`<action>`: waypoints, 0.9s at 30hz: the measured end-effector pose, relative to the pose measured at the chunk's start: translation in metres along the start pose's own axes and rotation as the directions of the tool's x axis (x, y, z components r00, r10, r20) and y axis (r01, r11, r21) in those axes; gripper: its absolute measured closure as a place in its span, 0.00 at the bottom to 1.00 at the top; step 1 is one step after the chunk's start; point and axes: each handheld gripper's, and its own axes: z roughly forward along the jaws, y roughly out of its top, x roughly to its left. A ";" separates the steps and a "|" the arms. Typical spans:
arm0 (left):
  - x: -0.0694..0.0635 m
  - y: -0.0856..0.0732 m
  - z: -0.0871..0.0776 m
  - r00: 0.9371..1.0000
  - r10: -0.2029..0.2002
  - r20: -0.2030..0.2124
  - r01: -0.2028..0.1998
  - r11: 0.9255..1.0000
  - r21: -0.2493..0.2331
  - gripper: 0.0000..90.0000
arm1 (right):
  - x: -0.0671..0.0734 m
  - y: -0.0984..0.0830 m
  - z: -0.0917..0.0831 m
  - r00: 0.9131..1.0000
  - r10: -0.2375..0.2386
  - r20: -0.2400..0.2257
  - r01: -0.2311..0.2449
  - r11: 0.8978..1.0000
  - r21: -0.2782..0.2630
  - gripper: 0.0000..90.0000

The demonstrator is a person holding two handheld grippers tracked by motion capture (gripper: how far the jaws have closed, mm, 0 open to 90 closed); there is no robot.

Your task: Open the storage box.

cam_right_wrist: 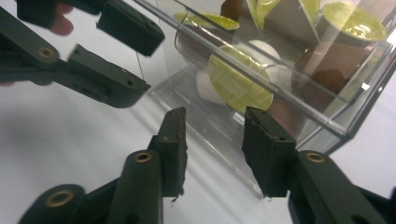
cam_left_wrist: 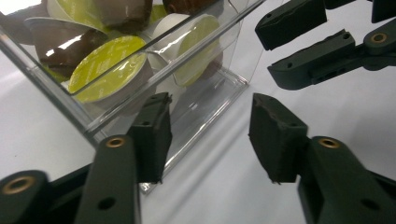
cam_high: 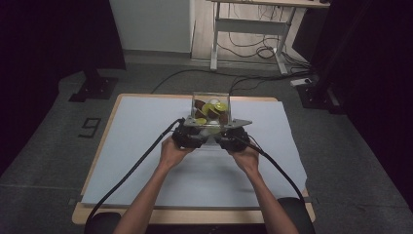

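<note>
L gripper (cam_left_wrist: 208, 135) jaws part-open at clear box (cam_left_wrist: 205, 100) of capsules (cam_left_wrist: 109, 70), gripping nothing. R gripper (cam_right_wrist: 212, 149) jaws narrow, astride box's lower edge, not clamped.

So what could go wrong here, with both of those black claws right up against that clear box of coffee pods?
The clear box is smooth and light, so the left gripper and right gripper, both low at its near bottom edge, might slip off or push it away across the table. It is open-topped and piled with pods, so a tilt could spill some. The two grippers sit close together and could bump.
</note>
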 end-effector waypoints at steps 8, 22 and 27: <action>0.001 0.001 0.007 0.999 -0.038 -0.030 0.037 0.999 -0.027 0.66 | -0.004 0.001 0.004 0.998 0.042 0.036 -0.042 0.999 0.001 0.79; 0.003 0.000 0.014 0.997 -0.067 -0.022 0.065 0.995 -0.074 0.75 | -0.004 0.008 0.014 0.997 0.064 0.041 -0.064 0.998 -0.004 0.84; 0.002 -0.001 0.015 0.998 -0.065 -0.026 0.063 0.995 -0.083 0.76 | -0.006 0.007 0.014 0.997 0.069 0.032 -0.069 0.998 -0.007 0.84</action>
